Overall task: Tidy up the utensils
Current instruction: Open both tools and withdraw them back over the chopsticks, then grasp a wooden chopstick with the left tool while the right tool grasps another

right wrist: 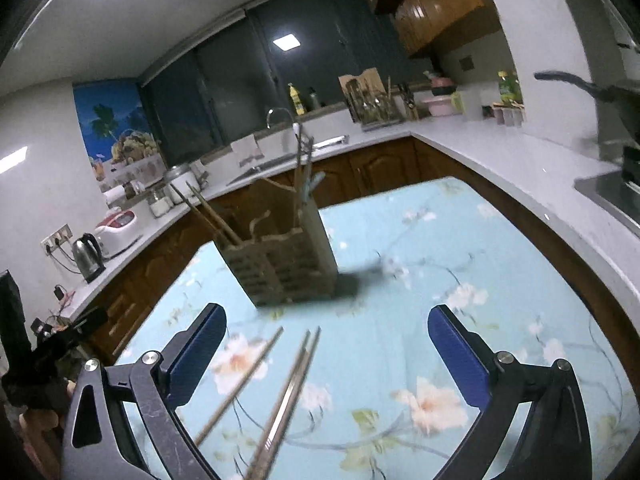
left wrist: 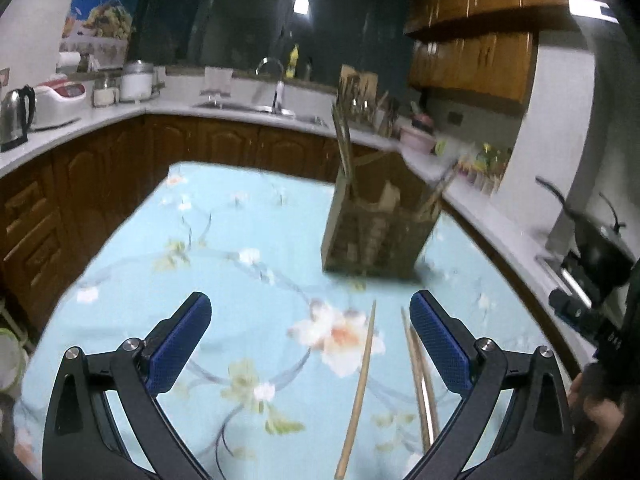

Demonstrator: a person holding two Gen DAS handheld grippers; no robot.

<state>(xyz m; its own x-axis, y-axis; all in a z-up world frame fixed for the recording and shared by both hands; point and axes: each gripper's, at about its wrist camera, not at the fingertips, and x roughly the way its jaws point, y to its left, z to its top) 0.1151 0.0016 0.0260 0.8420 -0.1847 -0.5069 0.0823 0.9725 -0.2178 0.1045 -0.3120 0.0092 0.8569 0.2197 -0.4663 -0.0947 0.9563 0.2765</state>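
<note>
Both claws are seen with jaws spread wide and nothing clamped: left claw [left wrist: 310, 320], right claw [right wrist: 326, 330], each held above the bench [left wrist: 224, 264], which is covered by a pale blue flowered cloth.

Wooden utensil holder [left wrist: 376, 224] is recorded upright on the bench, beyond the claws, compartmented, with several long utensils already standing in it; which compartment holds which cannot be told through the blur.

Loose chopsticks [left wrist: 358, 388] are noted lying flat on the cloth, just in front of the holder and below the claws. One lies alone; a pair [left wrist: 420, 388] lies close beside it, near the left claw's right-hand finger. The same sticks appear in the right wrist view between that claw's fingers, not touched.

Progress is judged partial: some utensils are housed, at least three sticks are left to be lifted and stowed.

Surroundings: kitchen counter with sink [right wrist: 280, 160], kettle [left wrist: 16, 116], and a dark pan [left wrist: 596, 248] at the side. Nothing is seen lying between sticks and holder. Utensils already standing in the holder may crowd the openings.
</note>
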